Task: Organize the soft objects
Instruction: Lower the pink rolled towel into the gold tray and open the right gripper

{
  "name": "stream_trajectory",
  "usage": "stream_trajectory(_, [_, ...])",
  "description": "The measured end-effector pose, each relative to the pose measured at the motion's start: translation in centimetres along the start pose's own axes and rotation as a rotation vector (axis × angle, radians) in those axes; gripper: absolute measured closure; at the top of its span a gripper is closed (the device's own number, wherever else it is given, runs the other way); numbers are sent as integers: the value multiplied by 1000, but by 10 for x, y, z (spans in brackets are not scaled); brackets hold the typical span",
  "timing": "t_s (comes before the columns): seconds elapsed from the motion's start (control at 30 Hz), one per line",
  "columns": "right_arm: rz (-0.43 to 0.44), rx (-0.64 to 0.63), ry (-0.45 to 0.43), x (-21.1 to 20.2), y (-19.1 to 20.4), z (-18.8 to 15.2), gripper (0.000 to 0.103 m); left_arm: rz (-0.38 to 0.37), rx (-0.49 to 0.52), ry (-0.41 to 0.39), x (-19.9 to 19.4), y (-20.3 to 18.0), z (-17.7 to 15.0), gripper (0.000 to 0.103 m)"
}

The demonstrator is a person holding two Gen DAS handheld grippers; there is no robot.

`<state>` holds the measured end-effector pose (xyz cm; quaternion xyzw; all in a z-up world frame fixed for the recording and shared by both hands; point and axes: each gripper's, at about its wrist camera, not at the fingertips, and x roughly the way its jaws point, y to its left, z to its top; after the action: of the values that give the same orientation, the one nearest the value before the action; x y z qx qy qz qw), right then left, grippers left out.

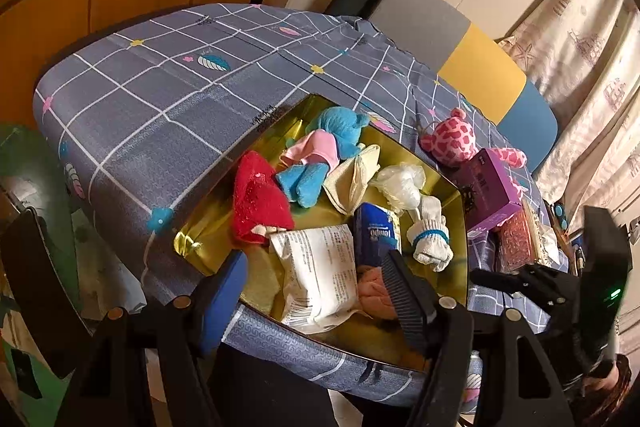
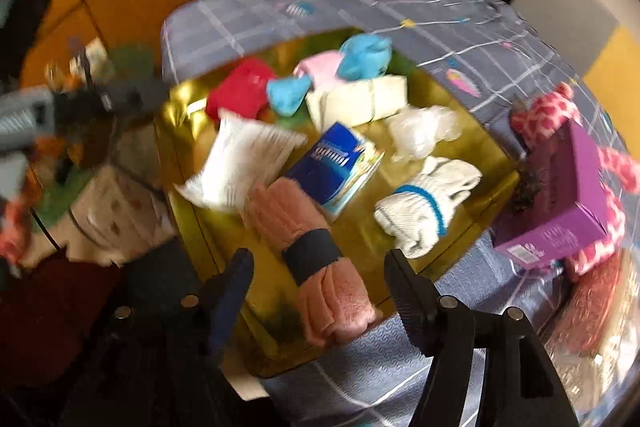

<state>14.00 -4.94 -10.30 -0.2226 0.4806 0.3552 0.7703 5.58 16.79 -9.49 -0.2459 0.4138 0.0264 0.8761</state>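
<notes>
A gold tray (image 1: 192, 243) (image 2: 472, 143) on the checked cloth holds soft things: a red cloth (image 1: 256, 199) (image 2: 240, 91), a blue and pink plush (image 1: 328, 143) (image 2: 360, 57), a white packet (image 1: 316, 275) (image 2: 244, 159), a blue tissue pack (image 1: 374, 235) (image 2: 332, 167), a white sock roll (image 1: 430, 235) (image 2: 428, 203) and a rolled pink towel with a black band (image 2: 320, 259) (image 1: 374, 295). My left gripper (image 1: 316, 291) is open over the tray's near edge. My right gripper (image 2: 320, 287) is open, fingers either side of the pink towel, apart from it.
A pink spotted plush (image 1: 452, 139) (image 2: 548, 115), a purple box (image 1: 488, 187) (image 2: 568, 211) and a red glitter pouch (image 1: 516, 239) lie on the cloth right of the tray. A cushioned bench back (image 1: 480, 75) stands behind. The right gripper's body (image 1: 600, 267) shows in the left wrist view.
</notes>
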Motion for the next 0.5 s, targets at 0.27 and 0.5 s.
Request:
stream_trajectory(0.27, [35,240,-83,-24,-19,-28,35,-36,16,34,8,-12,-6,33])
stream_trajectory(0.5, [31,377,-176,-38,-34,-52,36,-107,79,48,10,-34,-12,33])
